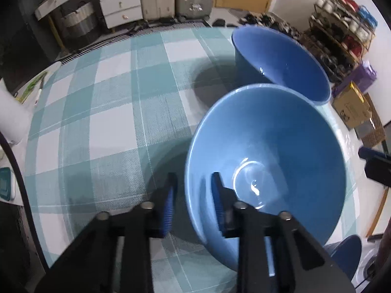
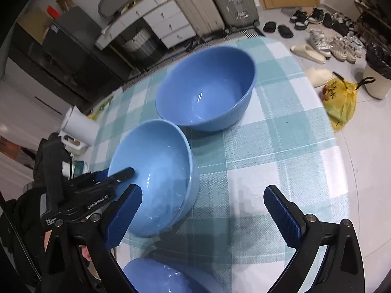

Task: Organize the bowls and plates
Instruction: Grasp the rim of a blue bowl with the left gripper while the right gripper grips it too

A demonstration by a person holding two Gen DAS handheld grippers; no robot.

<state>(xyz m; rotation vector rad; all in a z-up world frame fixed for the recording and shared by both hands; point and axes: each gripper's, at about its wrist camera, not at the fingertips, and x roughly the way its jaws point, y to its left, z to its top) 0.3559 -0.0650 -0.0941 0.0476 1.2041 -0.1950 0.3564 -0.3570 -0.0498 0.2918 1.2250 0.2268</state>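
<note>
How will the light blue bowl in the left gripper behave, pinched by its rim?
The light blue bowl looks glazed and glossy, so it may slip between the fingers. Held at one rim point by the left gripper, it probably tends to tilt. Likely rigid, chippable ceramic.

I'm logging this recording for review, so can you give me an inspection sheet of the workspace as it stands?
Surface: round table with teal checked cloth.
Job's things: near blue bowl tilted, its rim between the left tool's fingers; far blue bowl upright on the cloth; third blue piece at the near edge, only partly seen.
Clutter: white roll at the table's left edge.
Grippers: left tool shut on the near bowl's rim; right tool open, holding nothing.
Cables: black cable at the left.
Surroundings: shoes, yellow bag, suitcases, drawers.
</note>
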